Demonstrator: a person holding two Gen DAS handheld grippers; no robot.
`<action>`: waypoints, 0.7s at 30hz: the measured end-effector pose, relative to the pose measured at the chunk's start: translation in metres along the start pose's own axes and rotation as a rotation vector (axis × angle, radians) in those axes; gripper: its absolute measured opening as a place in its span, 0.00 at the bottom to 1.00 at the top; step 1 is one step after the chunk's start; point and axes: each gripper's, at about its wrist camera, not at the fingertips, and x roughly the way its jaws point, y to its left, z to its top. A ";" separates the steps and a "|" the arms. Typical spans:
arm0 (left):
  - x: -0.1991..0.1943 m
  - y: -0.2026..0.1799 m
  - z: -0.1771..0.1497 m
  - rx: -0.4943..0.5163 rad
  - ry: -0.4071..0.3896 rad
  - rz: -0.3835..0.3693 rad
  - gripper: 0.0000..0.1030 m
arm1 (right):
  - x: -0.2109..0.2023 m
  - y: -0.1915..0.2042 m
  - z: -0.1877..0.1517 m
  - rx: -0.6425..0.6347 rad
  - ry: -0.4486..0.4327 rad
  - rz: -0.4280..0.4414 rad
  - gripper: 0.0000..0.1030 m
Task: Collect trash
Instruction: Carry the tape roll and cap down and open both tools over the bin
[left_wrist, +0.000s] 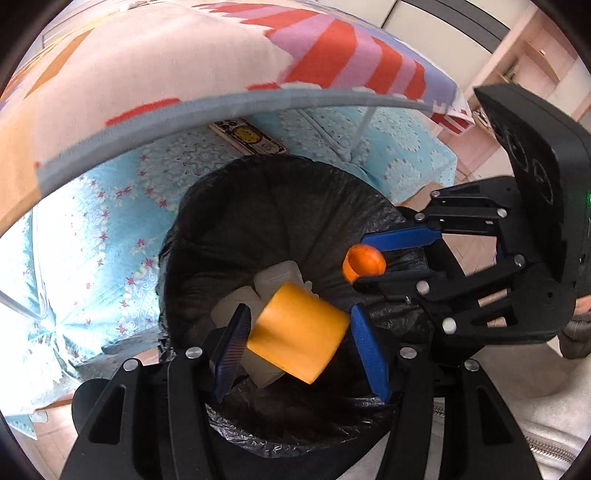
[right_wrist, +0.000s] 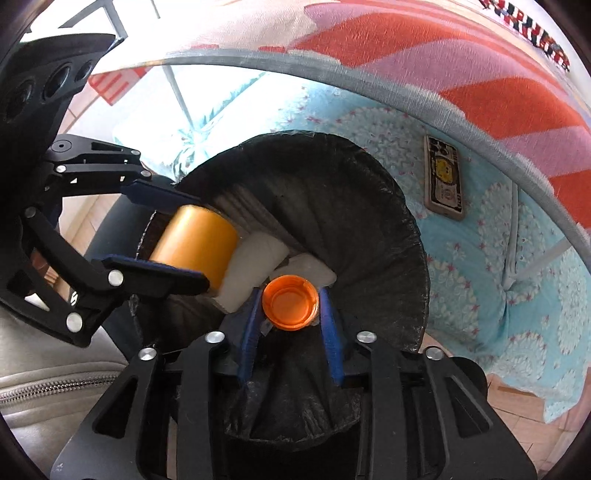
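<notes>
Over the bin (left_wrist: 229, 229), the left tool (left_wrist: 295, 332) stands released around the yellow cylinder (left_wrist: 299, 332) and the right tool (right_wrist: 290, 314) pinches the orange cap (right_wrist: 290, 302); best drop both centrally, clear of the rim.

Orange cap (right_wrist: 290, 302), yellow cylinder (left_wrist: 299, 338), black bin liner (left_wrist: 236, 221)

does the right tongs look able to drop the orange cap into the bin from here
Probably yes: the right tongs hold the orange cap over the open black-lined bin, with nothing between them.
</notes>
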 end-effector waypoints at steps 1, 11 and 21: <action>-0.003 0.003 -0.002 -0.007 -0.004 -0.003 0.53 | -0.002 0.000 0.001 -0.002 -0.004 -0.001 0.42; -0.044 0.017 0.002 -0.047 -0.087 0.012 0.54 | -0.035 -0.005 0.011 0.002 -0.078 -0.023 0.44; -0.100 0.015 0.022 0.004 -0.207 0.065 0.54 | -0.079 -0.006 0.030 -0.023 -0.181 -0.058 0.44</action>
